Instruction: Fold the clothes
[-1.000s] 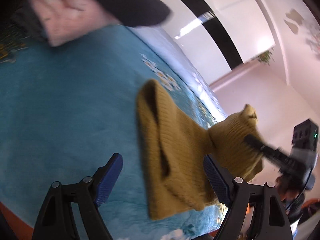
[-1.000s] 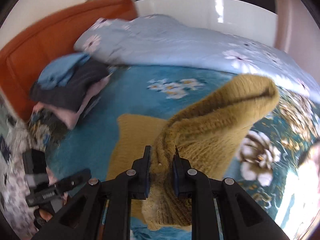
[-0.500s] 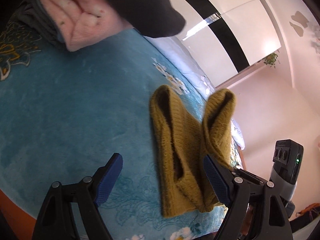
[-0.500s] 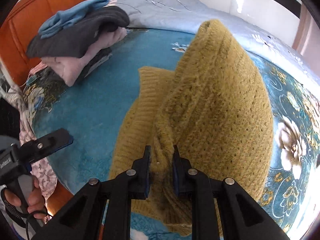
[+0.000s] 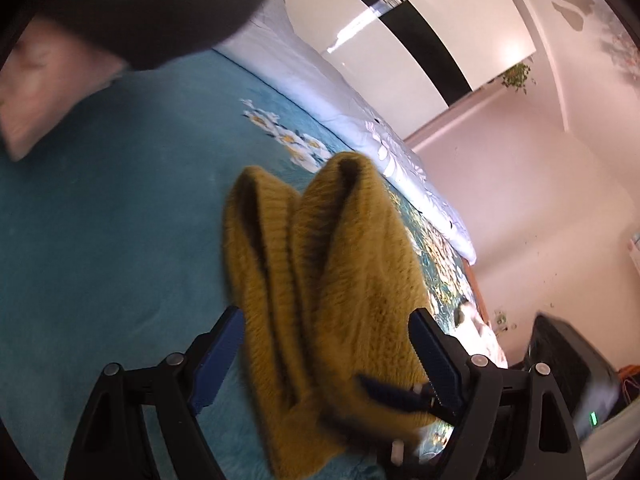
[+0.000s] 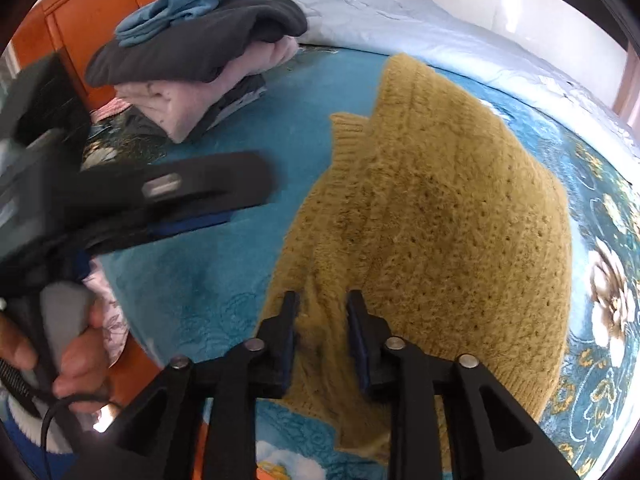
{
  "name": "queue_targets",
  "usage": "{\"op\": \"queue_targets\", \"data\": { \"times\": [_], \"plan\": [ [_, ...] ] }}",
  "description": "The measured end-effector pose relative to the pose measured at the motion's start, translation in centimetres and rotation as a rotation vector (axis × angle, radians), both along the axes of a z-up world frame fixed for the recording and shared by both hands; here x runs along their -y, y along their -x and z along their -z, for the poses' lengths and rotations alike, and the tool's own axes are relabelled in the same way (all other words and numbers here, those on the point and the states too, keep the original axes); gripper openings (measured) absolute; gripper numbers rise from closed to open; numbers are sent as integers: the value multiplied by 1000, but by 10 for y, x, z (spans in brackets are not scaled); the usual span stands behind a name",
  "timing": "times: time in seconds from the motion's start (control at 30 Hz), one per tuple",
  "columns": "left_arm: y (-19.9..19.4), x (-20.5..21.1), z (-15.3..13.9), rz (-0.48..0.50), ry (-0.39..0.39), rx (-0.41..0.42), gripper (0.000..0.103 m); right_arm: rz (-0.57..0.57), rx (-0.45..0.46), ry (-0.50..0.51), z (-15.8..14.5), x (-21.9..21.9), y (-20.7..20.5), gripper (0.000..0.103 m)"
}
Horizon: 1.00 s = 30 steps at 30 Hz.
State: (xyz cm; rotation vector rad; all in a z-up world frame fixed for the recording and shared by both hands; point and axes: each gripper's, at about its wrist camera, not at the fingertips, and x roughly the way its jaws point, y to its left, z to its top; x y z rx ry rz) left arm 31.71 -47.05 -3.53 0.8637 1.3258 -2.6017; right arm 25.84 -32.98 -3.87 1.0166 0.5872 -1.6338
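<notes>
A mustard yellow knit garment (image 6: 432, 216) lies folded over on the teal floral bedspread (image 6: 224, 264). In the left wrist view it (image 5: 328, 280) shows two stacked layers with open cuffs pointing away. My right gripper (image 6: 322, 312) has its jaws slightly apart over the garment's near edge, fabric between them but no longer pinched. My left gripper (image 5: 324, 344) is open wide, its blue pads on either side of the garment's near end. The left gripper also shows blurred in the right wrist view (image 6: 192, 192), to the left of the garment.
A stack of folded clothes (image 6: 196, 60), blue, dark grey and pink, sits at the far left by the orange headboard (image 6: 100, 12). A pale blue floral quilt (image 6: 420, 24) lies bunched along the far side. The bed's front edge is just below the grippers.
The right gripper laid the lifted half of the garment down over the other half and its jaws parted. The left gripper moved right, over the garment's near end.
</notes>
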Motion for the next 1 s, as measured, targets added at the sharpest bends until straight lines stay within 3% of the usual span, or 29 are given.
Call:
{"op": "queue_targets", "data": {
  "times": [0.13,0.2,0.4,0.47,0.57,0.63,0.87,1.0],
  "plan": [
    [24,5,-7,54,27,5,86,-69,65,53,-6,-12,1,48],
    [35,8,-9,73,33,10,86,-50,75,81,-12,-28,10,49],
    [71,8,-9,144,19,4,85,197,81,133,-22,-88,75,54],
    [76,3,-6,155,17,14,74,278,110,150,-22,-106,94,54],
    [81,-5,-2,166,28,32,49,353,142,171,-19,-125,112,54],
    [81,-10,1,158,48,56,12,384,163,175,-19,-138,124,54],
    [43,5,2,42,102,75,12,431,235,179,-2,-164,135,54],
    [52,8,20,59,91,123,16,435,259,179,9,-164,139,54]
  ]
}}
